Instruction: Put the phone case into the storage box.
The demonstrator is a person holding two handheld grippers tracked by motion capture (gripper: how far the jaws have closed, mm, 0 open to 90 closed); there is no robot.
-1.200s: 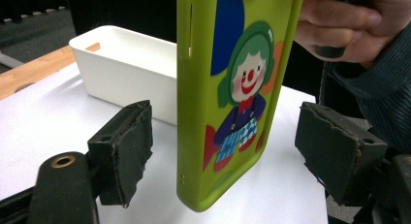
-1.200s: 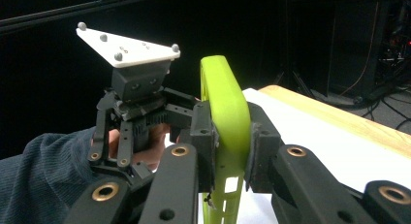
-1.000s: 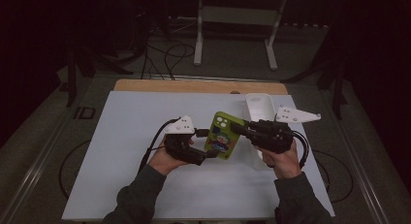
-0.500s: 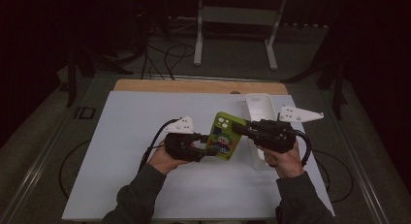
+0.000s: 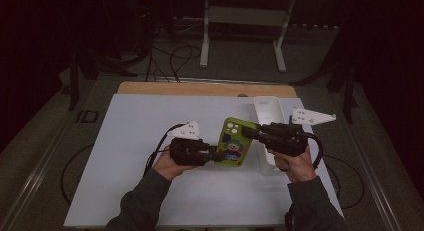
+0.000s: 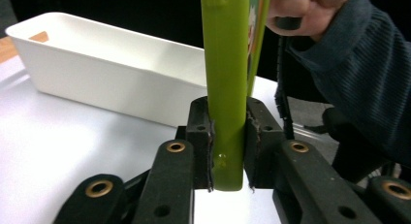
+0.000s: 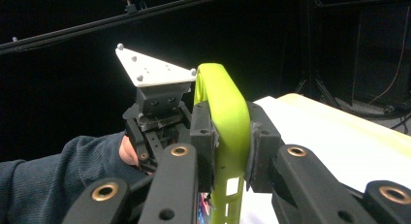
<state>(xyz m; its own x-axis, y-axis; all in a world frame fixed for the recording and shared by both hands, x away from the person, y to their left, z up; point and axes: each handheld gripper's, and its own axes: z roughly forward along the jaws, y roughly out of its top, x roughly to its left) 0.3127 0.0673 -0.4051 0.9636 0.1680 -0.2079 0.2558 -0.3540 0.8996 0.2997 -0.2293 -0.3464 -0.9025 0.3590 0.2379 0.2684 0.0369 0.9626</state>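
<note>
A lime-green phone case [image 5: 233, 142] with a cartoon clown picture on its back is held above the white table between both hands. My left gripper [image 5: 217, 155] is shut on its near lower edge; in the left gripper view the green edge [image 6: 227, 112] stands clamped between the black pads. My right gripper [image 5: 248, 133] is shut on its upper right edge, near the camera cut-out. In the right gripper view the curved green corner [image 7: 224, 117] sits between the pads, with the other gripper [image 7: 157, 105] and a hand behind it.
A long white bin [image 5: 266, 117] stands just right of the case, partly under the right gripper, and appears as a white tray [image 6: 97, 71] in the left gripper view. The white table [image 5: 135, 141] has a wooden strip [image 5: 200, 88] along its far edge.
The left gripper moved right and closed on the case's lower edge. The right gripper kept its hold on the upper edge, and the case stayed nearly in place.
</note>
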